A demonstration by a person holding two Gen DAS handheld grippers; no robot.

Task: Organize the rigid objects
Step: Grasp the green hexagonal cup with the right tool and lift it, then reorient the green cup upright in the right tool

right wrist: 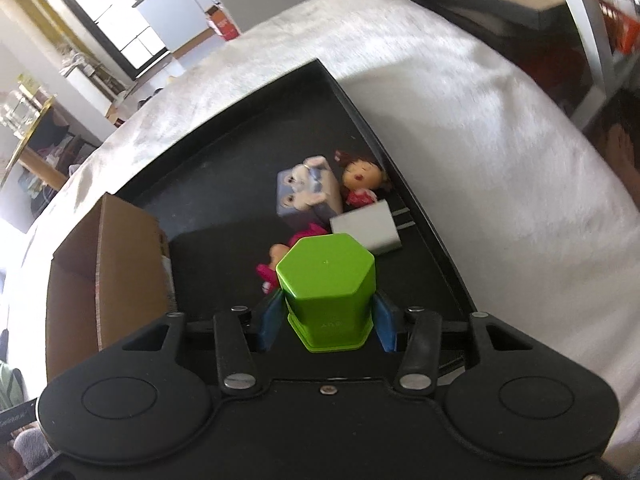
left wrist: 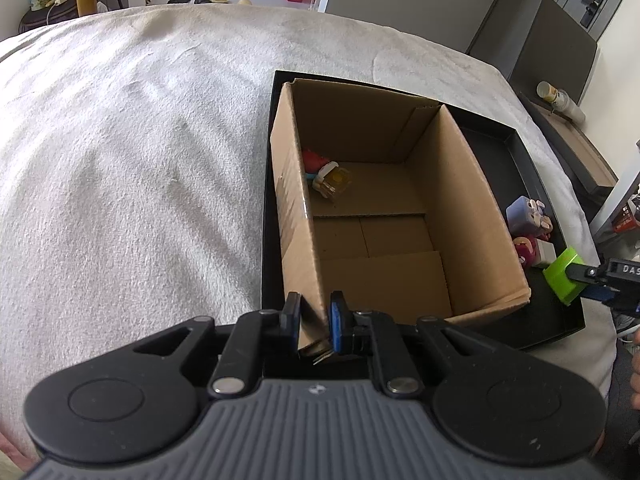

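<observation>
- Left gripper [left wrist: 315, 322]: blue-padded jaws nearly closed, pinching the near wall of the corrugated cardboard box [left wrist: 472, 200].
- Right gripper [right wrist: 326, 322]: pads clamp a glossy green hexagonal container [right wrist: 326, 280], held above the black tray [right wrist: 224, 152].
- Tray contents: lavender block figure [right wrist: 306, 192], doll figurine [right wrist: 362, 182], white wall charger [right wrist: 366, 226].
- Box interior: small figurine [left wrist: 326, 174] against the left wall.
- Support: fuzzy white blanket [left wrist: 120, 160].

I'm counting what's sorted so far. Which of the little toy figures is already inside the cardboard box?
Only the red-and-yellow figure, lying against the cardboard box's left wall. The other figures, like the brown-haired doll, lie outside in the black tray.
</observation>
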